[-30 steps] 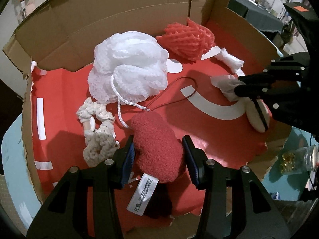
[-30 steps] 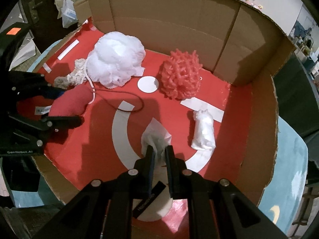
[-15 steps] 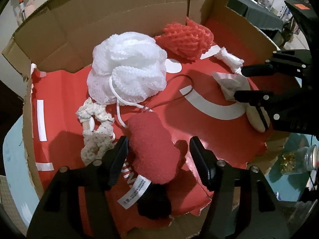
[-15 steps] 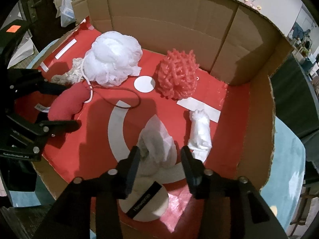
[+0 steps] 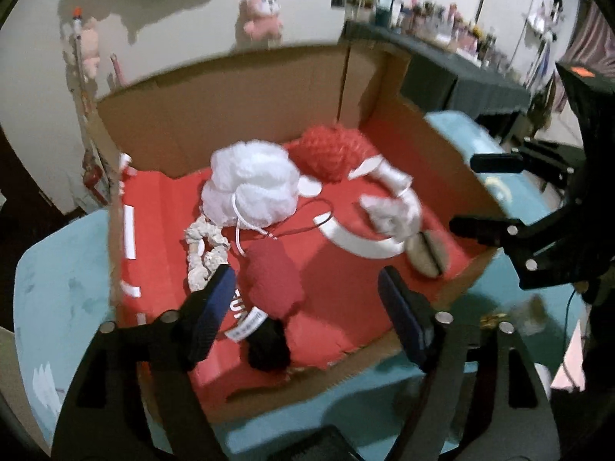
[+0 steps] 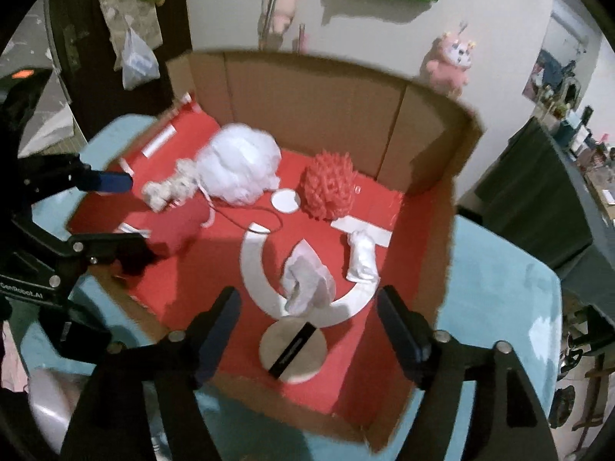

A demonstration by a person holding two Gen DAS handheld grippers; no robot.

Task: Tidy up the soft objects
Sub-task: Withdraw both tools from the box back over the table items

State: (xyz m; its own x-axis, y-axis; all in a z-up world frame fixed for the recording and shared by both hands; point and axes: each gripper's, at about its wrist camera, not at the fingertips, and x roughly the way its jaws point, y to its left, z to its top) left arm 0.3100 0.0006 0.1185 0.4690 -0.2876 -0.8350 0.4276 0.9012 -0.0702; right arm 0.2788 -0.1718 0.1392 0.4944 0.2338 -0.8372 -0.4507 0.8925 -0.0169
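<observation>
An open cardboard box (image 5: 238,107) with a red floor holds the soft objects. A red fuzzy pouch (image 5: 273,278) with a white tag lies near its front, just ahead of my open, empty left gripper (image 5: 303,307). A crumpled white cloth (image 6: 305,282) and a round beige puff (image 6: 294,349) lie ahead of my open, empty right gripper (image 6: 307,330). A white mesh bath pouf (image 5: 251,182), a red foam net (image 5: 332,151), a cream scrunchie (image 5: 201,253) and a white wrapped roll (image 6: 363,257) lie further in.
The box sits on a light blue tabletop (image 6: 496,307). Its back wall (image 6: 307,115) and side walls stand tall; the front edge is low. A dark table with clutter (image 5: 453,73) stands behind. Pink plush toys (image 5: 261,19) hang on the wall.
Both grippers opened wide and pulled back and up from the box. The red pouch and the white cloth stay lying on the box floor.
</observation>
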